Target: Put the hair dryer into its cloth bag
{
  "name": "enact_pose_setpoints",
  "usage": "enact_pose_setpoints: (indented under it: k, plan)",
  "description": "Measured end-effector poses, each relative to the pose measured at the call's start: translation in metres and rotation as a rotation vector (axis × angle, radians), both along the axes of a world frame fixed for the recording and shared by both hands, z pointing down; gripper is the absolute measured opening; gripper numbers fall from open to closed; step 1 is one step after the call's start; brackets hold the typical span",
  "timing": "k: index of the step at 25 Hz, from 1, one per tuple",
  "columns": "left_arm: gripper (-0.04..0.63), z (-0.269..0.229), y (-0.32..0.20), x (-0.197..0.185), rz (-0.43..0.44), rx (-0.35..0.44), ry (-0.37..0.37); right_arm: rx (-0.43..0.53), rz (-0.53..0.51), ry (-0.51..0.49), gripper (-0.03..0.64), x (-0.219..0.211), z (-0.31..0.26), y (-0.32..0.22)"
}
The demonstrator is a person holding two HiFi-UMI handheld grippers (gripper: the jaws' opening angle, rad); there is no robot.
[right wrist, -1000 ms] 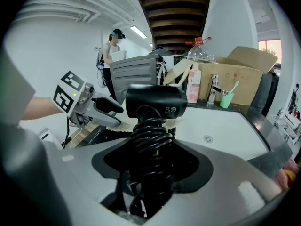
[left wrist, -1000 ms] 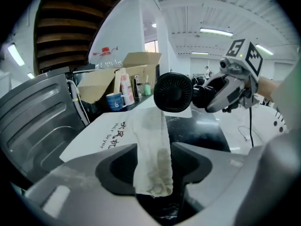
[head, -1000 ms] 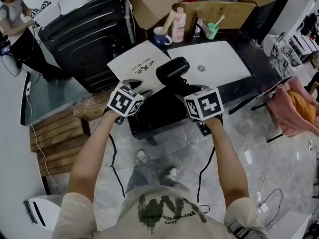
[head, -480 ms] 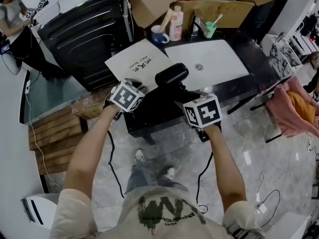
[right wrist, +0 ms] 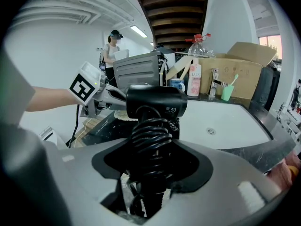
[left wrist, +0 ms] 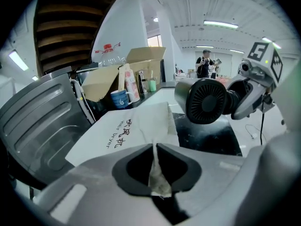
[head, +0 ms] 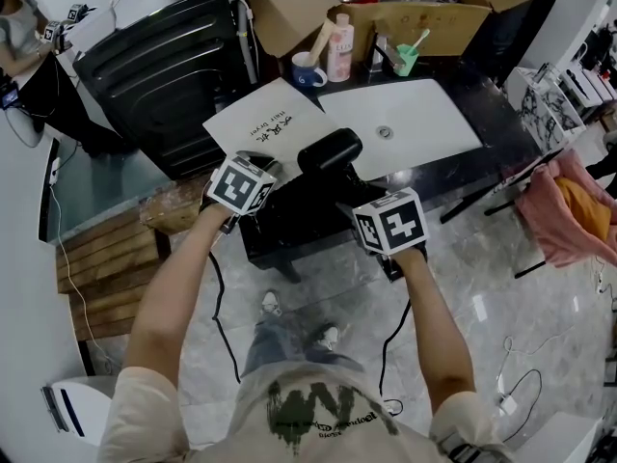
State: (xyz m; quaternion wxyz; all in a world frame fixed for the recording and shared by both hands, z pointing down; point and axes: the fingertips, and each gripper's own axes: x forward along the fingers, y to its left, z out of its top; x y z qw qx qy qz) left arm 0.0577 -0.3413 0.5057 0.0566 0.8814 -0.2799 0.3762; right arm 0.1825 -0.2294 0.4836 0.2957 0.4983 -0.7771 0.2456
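Left gripper view: jaws of left gripper [left wrist: 155, 149] have just been closing, now pinched on near edge of cloth bag [left wrist: 123, 134], which is laid flat on surface [left wrist: 211, 138]. Hair dryer [right wrist: 155, 102] is clamped by handle with coiled cord in right gripper [right wrist: 151, 173], held upright just right of bag, rear grille turned toward it; right hand is judged nearer

Cloth bag [head: 270, 122] lay flat on bench [head: 487, 104], left of sink [head: 424, 114]. Hair dryer [head: 330, 149] hung just right of bag's near corner, handle between fingers of right gripper [right wrist: 153, 149]. Bag's near edge sat between fingers of left gripper [left wrist: 155, 147]. Mug [head: 310, 69], bottle [head: 339, 46] stood behind bag, cardboard box [head: 424, 22] behind them.
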Motion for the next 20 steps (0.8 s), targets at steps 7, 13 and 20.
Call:
enact_pose_setpoints:
  k: [7, 13, 20]
  plan:
    - [0.031, -0.027, -0.01, 0.001, -0.042, 0.022, 0.103, -0.003, -0.005, -0.021, 0.261, -0.002, 0.0, 0.0]
    - [0.031, -0.051, -0.017, 0.006, -0.056, 0.075, 0.155, -0.009, 0.006, -0.034, 0.259, 0.0, -0.001, 0.0]
    - [0.031, -0.08, -0.024, 0.008, -0.083, 0.141, 0.224, -0.017, 0.009, -0.081, 0.259, 0.0, -0.001, 0.001]
